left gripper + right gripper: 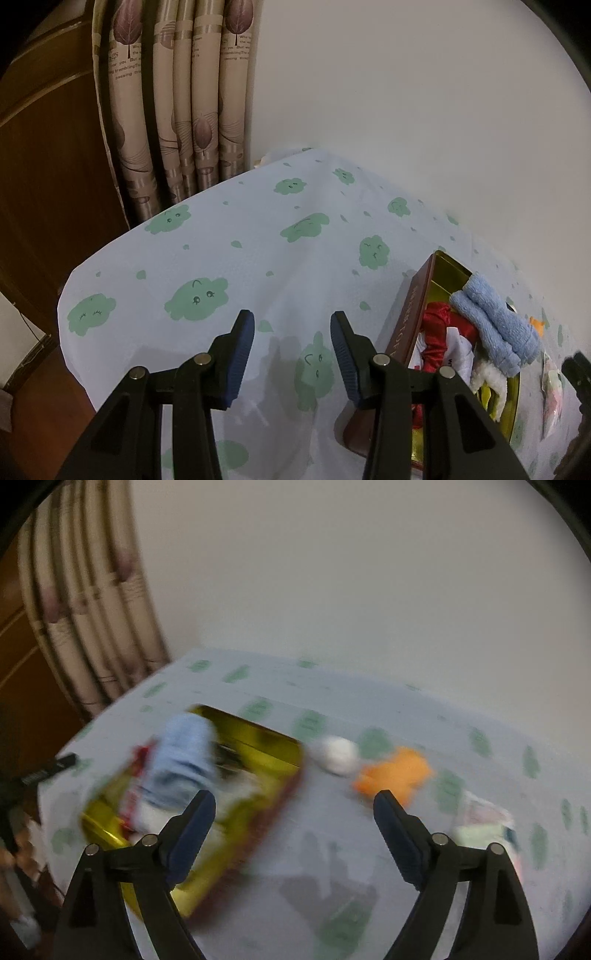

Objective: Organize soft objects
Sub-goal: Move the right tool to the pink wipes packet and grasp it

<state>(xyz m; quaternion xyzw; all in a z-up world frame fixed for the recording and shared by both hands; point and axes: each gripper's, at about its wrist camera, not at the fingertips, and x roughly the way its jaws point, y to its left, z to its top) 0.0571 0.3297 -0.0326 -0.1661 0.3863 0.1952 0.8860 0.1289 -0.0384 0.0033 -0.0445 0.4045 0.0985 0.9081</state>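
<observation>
**Blue towel rests on the tin; both grippers empty**

The landmark is the gold-lined tin box [448, 271] with maroon outer walls, standing on a table covered by a pale cloth [258, 258] printed with green clouds.

A folded light-blue towel [495, 325] lies across the top of the box, draped over its rim on the side away from the left gripper. Under and beside the towel, inside the box, sit a red satin piece [436, 332] and white fabric items [458, 354]; what they are exactly cannot be told.

The left gripper [291, 354] hangs over bare cloth just beside the box's maroon wall, its jaws spread with nothing between them.

The right wrist view is motion-blurred. The right gripper [295, 830] stands released, jaws wide apart and empty, over the cloth next to the box. Beyond the box's far corner lie a white round soft thing [338, 755] and, next to it, an orange soft toy [395, 773]. Farther from the box, a pale packet [484, 823] rests on the cloth.
</observation>
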